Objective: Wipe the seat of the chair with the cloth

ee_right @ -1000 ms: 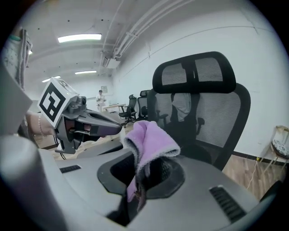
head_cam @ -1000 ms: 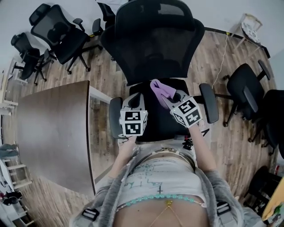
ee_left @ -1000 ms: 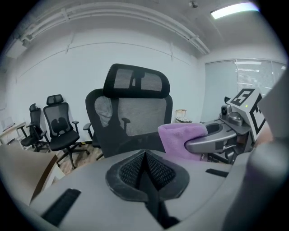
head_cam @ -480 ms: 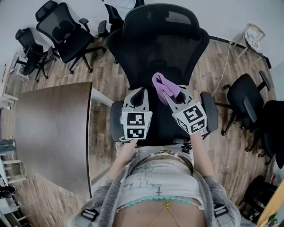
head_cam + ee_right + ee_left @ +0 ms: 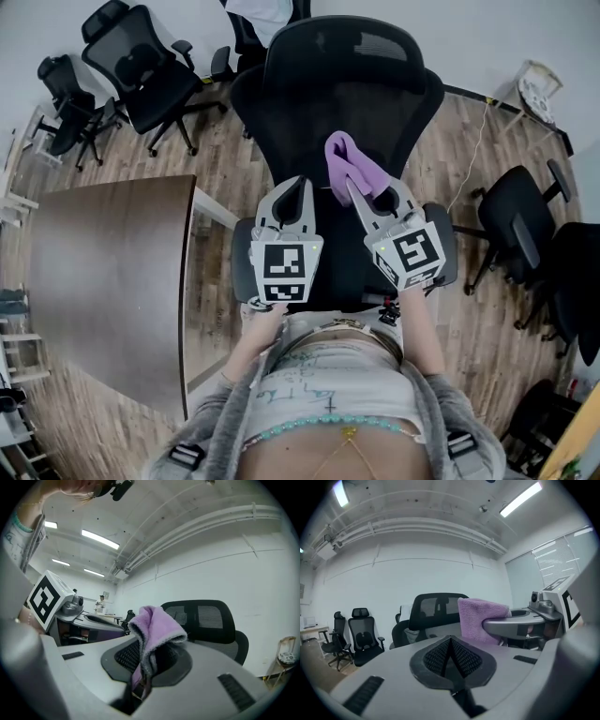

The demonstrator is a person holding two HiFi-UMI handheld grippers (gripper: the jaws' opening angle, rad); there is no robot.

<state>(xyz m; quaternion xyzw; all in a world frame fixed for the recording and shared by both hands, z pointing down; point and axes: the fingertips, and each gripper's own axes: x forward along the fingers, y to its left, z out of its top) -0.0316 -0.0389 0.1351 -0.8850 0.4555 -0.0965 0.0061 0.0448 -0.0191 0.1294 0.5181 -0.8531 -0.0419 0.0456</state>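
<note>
Head view: the right gripper (image 5: 373,193) pinches the cloth (image 5: 353,167) mid-frame, apparently held high, the seat (image 5: 340,261) lying below it; the left gripper (image 5: 294,187), jaws together, holds nothing.

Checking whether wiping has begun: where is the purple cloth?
Head view, centre: the purple cloth is pinched in the right gripper, before the black mesh chair's backrest, right of the left gripper.

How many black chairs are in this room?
6: the chair in front, two chairs at upper left, one chair behind it, two chairs at right. The dark shape at bottom right may be another.
</note>
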